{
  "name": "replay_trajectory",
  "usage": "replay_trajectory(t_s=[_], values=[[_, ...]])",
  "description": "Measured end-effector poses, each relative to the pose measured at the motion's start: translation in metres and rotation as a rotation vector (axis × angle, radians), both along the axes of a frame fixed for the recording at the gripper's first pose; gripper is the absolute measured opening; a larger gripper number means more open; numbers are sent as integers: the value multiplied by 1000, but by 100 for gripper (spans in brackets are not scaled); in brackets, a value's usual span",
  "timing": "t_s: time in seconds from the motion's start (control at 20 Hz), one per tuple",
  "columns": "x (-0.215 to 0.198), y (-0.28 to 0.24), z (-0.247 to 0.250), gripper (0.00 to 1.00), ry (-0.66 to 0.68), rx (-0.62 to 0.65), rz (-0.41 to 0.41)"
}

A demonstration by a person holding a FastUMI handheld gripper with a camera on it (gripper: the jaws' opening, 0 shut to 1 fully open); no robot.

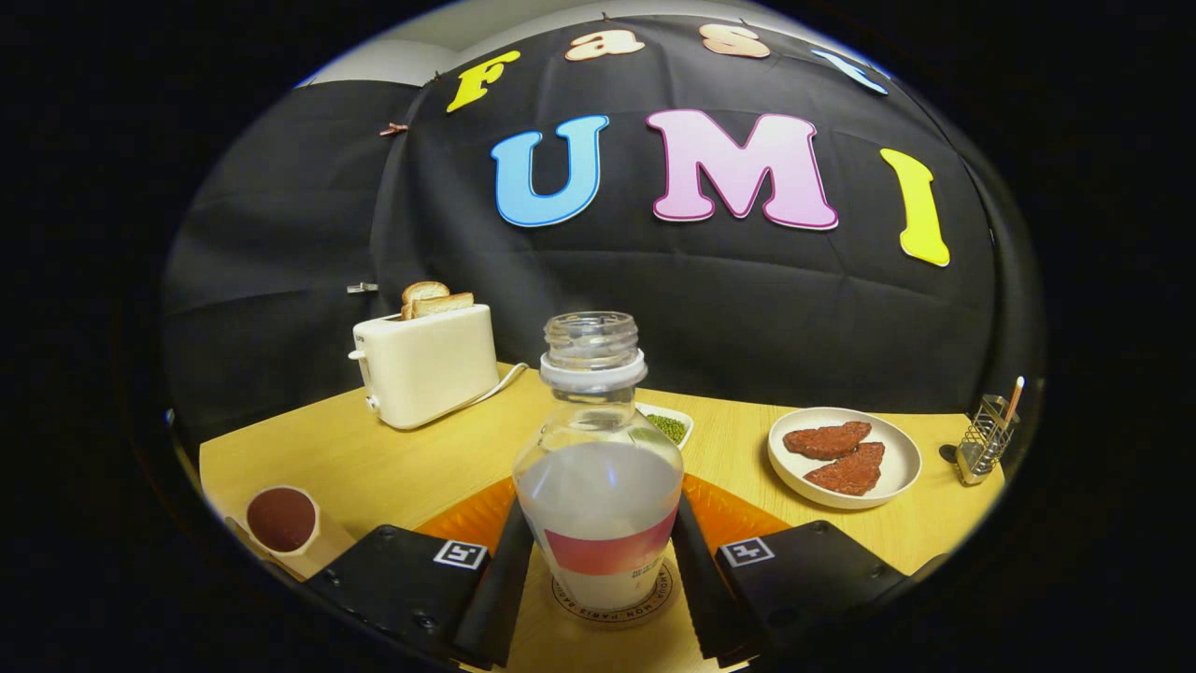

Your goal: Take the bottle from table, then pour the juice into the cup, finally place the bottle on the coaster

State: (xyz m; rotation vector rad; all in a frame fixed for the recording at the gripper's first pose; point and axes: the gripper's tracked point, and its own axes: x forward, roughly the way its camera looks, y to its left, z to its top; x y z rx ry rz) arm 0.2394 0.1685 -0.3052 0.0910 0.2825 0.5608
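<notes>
Between my claw's two fingers stands one uncapped bottle, gripped on both sides, upright on one round coaster on the worktop. Beyond: one toaster holding two slices, one plate with two patties, one cup.

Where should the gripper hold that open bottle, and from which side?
Hold the bottle at its wide lower body near the label band, side-on and level, as the gripper flanks it now. It stands upright and uncapped on the coaster; the narrow neck gives less surface.
</notes>
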Motion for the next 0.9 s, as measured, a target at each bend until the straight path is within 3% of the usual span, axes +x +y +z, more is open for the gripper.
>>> replay_trajectory(t_s=[0.5, 0.6, 0.9], values=[[0, 1, -1, 80, 5, 13, 5], [-2, 0, 2, 99, 9, 15, 5], [-9, -9, 23, 98, -8, 17, -19]])
